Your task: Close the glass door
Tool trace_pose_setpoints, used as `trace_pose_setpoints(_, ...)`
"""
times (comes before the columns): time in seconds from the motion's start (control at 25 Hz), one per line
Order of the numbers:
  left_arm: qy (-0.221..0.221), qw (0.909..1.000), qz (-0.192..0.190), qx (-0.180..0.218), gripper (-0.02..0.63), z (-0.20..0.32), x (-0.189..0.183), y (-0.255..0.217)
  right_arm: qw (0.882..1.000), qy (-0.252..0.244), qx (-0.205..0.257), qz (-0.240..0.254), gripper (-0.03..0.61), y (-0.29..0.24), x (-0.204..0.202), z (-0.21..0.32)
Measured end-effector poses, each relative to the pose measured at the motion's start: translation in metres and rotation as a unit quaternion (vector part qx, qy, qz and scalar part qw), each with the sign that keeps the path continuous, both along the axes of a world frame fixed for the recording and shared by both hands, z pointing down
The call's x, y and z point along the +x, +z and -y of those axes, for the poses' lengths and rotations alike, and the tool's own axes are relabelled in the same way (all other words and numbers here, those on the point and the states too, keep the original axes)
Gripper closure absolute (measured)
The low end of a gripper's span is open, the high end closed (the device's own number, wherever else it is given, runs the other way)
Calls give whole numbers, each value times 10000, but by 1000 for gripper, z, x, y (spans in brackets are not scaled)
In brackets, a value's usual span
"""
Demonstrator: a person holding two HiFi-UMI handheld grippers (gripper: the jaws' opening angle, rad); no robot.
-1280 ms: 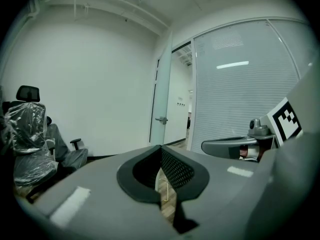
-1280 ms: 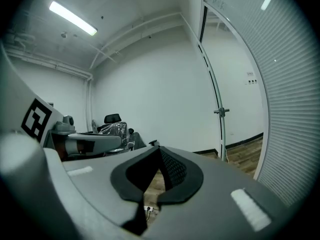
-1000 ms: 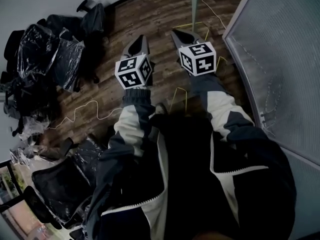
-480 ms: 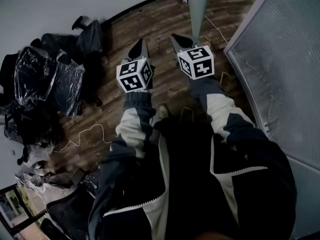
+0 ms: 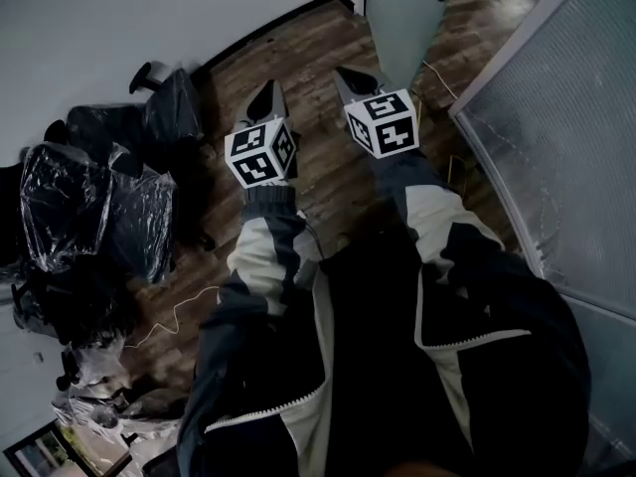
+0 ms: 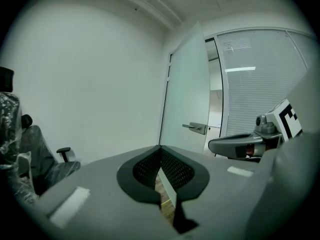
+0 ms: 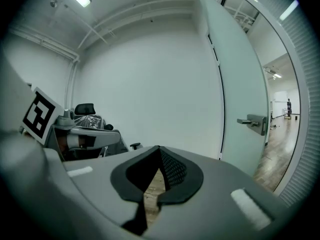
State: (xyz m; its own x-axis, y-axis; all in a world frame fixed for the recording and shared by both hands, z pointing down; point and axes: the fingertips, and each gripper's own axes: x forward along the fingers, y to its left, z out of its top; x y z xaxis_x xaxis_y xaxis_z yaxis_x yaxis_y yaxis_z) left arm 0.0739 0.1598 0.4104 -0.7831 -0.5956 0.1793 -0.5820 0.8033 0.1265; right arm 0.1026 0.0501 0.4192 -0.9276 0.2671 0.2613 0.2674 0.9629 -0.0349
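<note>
The frosted glass door (image 5: pixel 396 20) stands open ahead, its leaf swung in toward the white wall. Its metal lever handle (image 6: pixel 196 128) shows in the left gripper view, and the handle (image 7: pixel 252 122) also appears in the right gripper view. Both grippers are held out level in front of me, side by side and short of the door. My left gripper (image 5: pixel 268 91) is shut with nothing between its tips, and so is my right gripper (image 5: pixel 344 74). The left gripper (image 6: pixel 160 148) points at the door's hinge side. The right gripper (image 7: pixel 159 148) points at the wall left of the door.
Office chairs wrapped in plastic (image 5: pixel 89 217) crowd the left along the white wall (image 5: pixel 99 28). A frosted glass partition (image 5: pixel 566 147) runs down the right. A thin cable (image 5: pixel 179 316) lies on the wooden floor (image 5: pixel 318 48). A lit corridor (image 7: pixel 282 134) shows through the doorway.
I have walked forward toward the door with both grippers held out. The chairs and cable have slid back in the head view, and the door leaf has come closer.
</note>
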Motion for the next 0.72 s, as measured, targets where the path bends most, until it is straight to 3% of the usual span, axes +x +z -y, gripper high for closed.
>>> trace_pose_setpoints(0.4,112,9999,-33,-40,614,23,-91,7,10000,74,20,-40,574,0,-94,22)
trace_pose_setpoints(0.72,-173,9998,-22,-81,614,58,-205,2,9999,-123,-32,-93,574,7,-212,64)
